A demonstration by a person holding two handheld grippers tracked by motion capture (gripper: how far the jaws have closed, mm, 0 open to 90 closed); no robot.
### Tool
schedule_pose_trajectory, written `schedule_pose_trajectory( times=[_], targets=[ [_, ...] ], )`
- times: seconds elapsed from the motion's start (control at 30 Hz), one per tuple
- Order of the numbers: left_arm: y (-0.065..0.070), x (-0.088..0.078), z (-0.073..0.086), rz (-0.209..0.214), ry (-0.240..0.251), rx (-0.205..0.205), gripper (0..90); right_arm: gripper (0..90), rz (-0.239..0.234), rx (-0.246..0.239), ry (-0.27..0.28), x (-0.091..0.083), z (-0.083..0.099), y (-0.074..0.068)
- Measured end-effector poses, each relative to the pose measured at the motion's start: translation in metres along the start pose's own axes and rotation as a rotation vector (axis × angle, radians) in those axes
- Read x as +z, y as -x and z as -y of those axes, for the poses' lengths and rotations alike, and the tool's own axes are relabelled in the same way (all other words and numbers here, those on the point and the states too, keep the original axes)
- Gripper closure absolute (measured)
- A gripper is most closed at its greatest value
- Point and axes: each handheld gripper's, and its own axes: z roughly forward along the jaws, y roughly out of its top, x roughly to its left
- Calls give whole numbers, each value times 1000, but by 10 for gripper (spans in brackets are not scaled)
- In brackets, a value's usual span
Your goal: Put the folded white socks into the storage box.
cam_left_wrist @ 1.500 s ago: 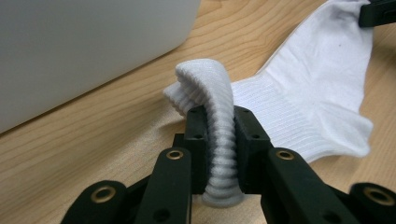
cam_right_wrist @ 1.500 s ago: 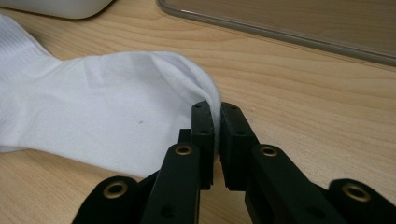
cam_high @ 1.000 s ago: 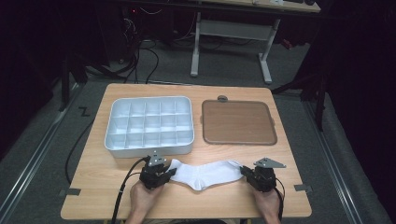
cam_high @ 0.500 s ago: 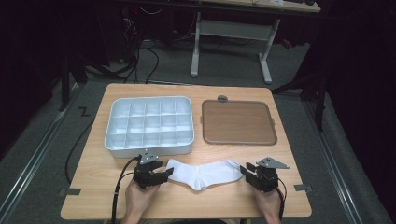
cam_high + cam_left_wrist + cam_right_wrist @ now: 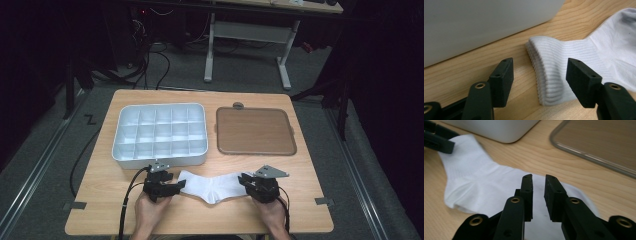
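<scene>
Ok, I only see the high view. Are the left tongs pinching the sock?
Observer: No. In the left gripper view the left tongs have just been opening. They stand wide, one on each side of the sock at its ribbed cuff, without pressing it.
Operator: And the right ones?
Observer: The right tongs have just been closing over the toe end. A narrow gap remains, and I see no cloth in it.

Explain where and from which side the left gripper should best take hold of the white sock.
Probably the ribbed cuff: the sock lies flat with its folded cuff edge facing the left gripper, whose open jaws already straddle it. Slide in level along the table from the cuff end and close across the ribs.
</scene>
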Motion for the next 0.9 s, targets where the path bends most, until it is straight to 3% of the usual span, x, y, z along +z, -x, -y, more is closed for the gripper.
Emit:
schedule_pose_trajectory(
  times=[0.13,0.33,0.5,0.7,0.9],
  targets=[
    [1,3,3,-9,-3,-4,427,798,-45,-49,-22,11,-2,-16],
    [2,3,6,-7,-1,27,436,806,-97,-78,-46,26,-3,-34],
    [4,4,13,-22,12,111,475,807,-120,-102,-53,31,-5,-44],
    [6,4,14,-21,10,109,578,806,-143,-116,-62,38,-7,-52],
    [8,4,14,-3,-7,84,685,805,-132,-133,-92,43,-4,-54]
  ],
)
